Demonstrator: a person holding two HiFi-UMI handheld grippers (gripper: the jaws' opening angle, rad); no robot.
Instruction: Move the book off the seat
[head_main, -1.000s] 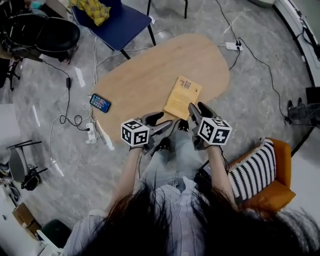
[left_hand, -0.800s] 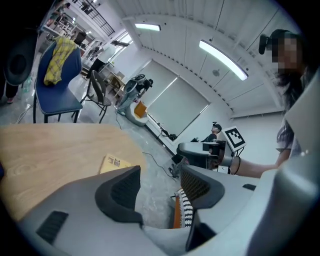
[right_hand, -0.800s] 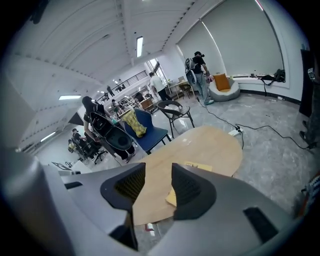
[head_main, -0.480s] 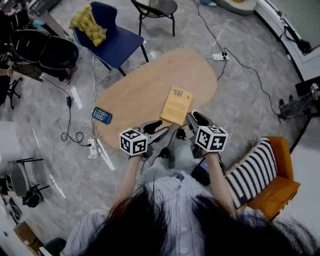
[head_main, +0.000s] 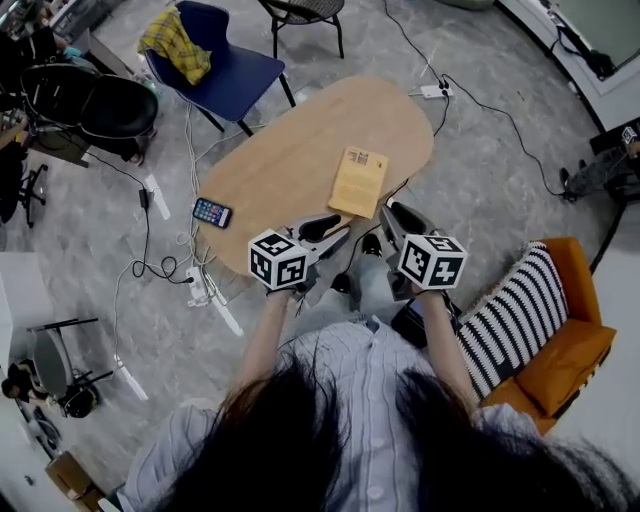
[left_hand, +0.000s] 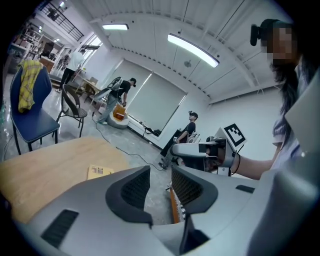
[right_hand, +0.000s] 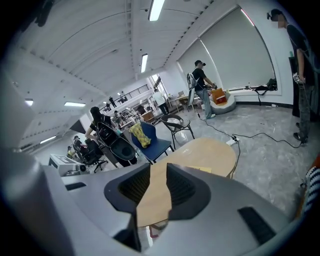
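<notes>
Left claw (head_main: 338, 230): narrow gap, just been closing, nothing between.
Right claw (head_main: 397, 213): the same, narrow and empty.
Book (head_main: 359, 181): flat on the desk (head_main: 290, 150), just beyond both claws.
Advice: book looks placed; pull clear without brushing it.

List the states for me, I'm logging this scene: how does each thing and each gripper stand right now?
book: closed, flat on the table.
phone: face up near the table's edge, screen lit.
left gripper: fingers apart, just been closing, nothing between them.
right gripper: fingers apart, just been closing, nothing between them.
yellow cloth: draped over the blue chair.
</notes>
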